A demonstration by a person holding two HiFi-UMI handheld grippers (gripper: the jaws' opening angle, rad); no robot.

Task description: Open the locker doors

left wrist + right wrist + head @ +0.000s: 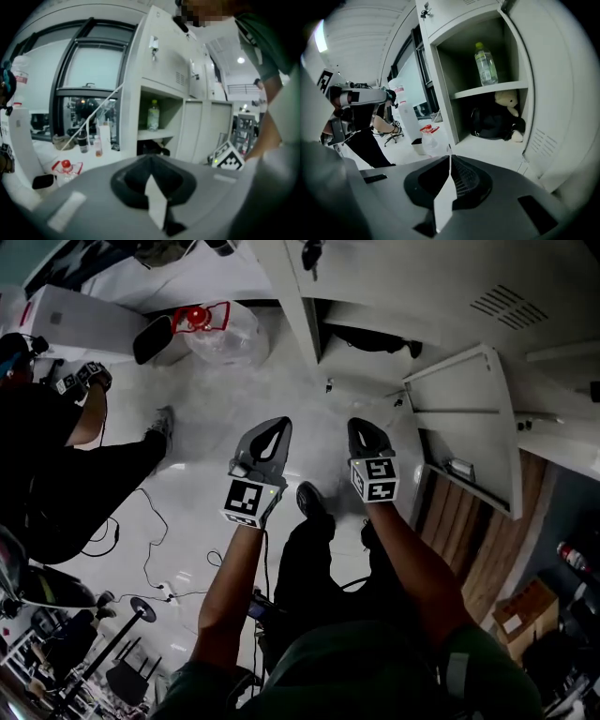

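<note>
While hovering side by side, pinched fully together on nothing at left gripper (278,425) and right gripper (361,425) alike, touching nothing, apart from open locker door (469,432) ahead-right, with bottle (486,64) on inner shelf (487,89) above plush toy (508,101) and dark bag (490,123).

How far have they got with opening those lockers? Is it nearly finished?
One white metal locker door already hangs open, showing a clear plastic bottle on the shelf inside. Nothing is in hand: the left gripper and right gripper are both shut and empty, short of the lockers. The closed upper door with a key is yet to be opened.
</note>
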